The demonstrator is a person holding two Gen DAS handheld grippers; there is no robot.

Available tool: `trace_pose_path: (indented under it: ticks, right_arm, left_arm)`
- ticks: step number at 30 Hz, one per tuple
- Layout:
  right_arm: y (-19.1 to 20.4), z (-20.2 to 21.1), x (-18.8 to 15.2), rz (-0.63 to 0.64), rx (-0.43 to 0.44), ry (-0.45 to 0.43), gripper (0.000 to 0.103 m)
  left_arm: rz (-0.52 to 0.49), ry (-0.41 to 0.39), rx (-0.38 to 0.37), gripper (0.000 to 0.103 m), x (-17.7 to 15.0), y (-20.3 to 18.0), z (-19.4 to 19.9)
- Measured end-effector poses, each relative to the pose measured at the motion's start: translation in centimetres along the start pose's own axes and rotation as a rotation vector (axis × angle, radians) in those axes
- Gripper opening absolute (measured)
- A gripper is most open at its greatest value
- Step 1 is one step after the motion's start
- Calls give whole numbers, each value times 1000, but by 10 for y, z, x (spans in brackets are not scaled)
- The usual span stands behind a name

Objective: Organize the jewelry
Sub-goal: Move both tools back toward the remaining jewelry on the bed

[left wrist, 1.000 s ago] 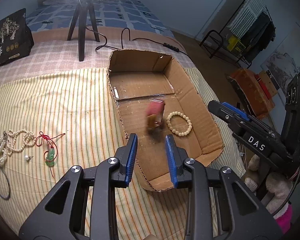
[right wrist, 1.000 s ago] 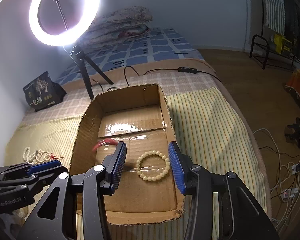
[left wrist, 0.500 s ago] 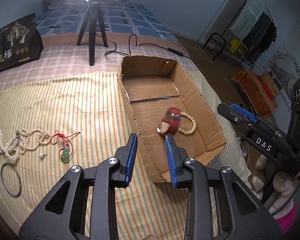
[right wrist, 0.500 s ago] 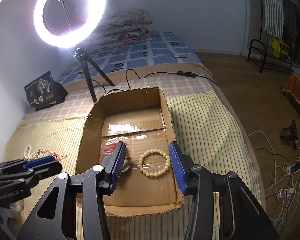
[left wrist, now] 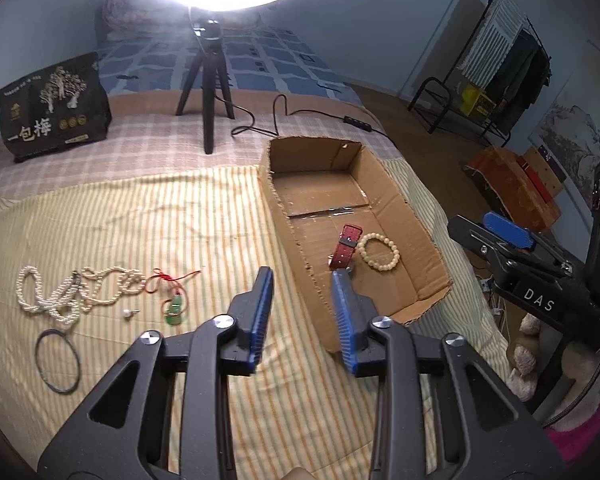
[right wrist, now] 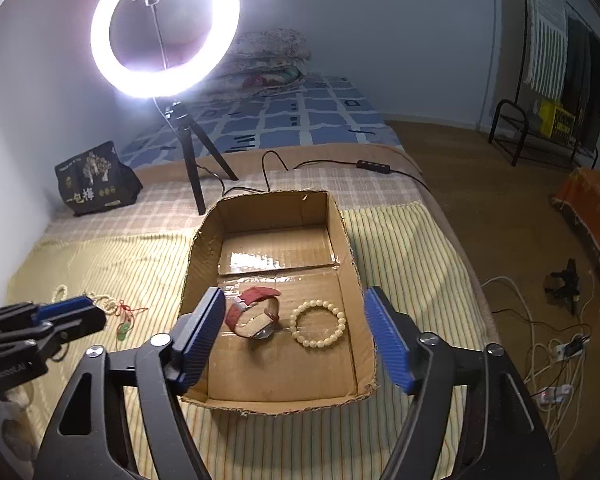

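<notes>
A red leather-strap watch (right wrist: 254, 312) and a round cream bead bracelet (right wrist: 319, 323) are lying inside the corrugated cardboard box (right wrist: 204, 248); the left gripper (left wrist: 302, 316) and right gripper (right wrist: 296, 336) are hovering with tongs apart, holding nothing.

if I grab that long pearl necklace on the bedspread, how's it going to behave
The pearl necklace lies in loose loops, so it will probably hang limp and swing. It overlaps itself near the red cord pendant, so it may snag or drag that along. The round beads look smooth, so they could slip from a pinch.
</notes>
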State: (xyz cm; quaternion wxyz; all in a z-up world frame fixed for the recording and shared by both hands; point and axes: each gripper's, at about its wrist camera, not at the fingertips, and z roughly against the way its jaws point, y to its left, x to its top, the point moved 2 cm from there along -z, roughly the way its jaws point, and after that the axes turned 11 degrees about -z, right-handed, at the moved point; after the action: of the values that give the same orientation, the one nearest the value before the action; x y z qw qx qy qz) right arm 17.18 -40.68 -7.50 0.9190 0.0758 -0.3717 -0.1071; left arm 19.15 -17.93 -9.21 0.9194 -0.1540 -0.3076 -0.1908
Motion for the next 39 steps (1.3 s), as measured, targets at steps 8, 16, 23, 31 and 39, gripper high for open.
trace_pose_path:
  ticks: [8, 16, 23, 31, 39]
  right_arm:
    - [20, 8, -8, 49, -3, -3, 74]
    - [42, 8, -18, 74, 35, 6, 74]
    - [69, 10, -31, 89, 88, -7, 74]
    - [110, 2, -59, 162, 193, 49, 74]
    - [135, -17, -95, 252, 203, 138, 74]
  left_arm:
    - [-9, -27, 63, 56, -10, 29, 23]
    - [32, -35, 118, 56, -22, 69, 45]
    - [52, -41, 152, 56, -34, 99, 63]
    - [100, -15, 199, 56, -59, 147, 77]
    - [220, 31, 202, 56, -85, 200, 82]
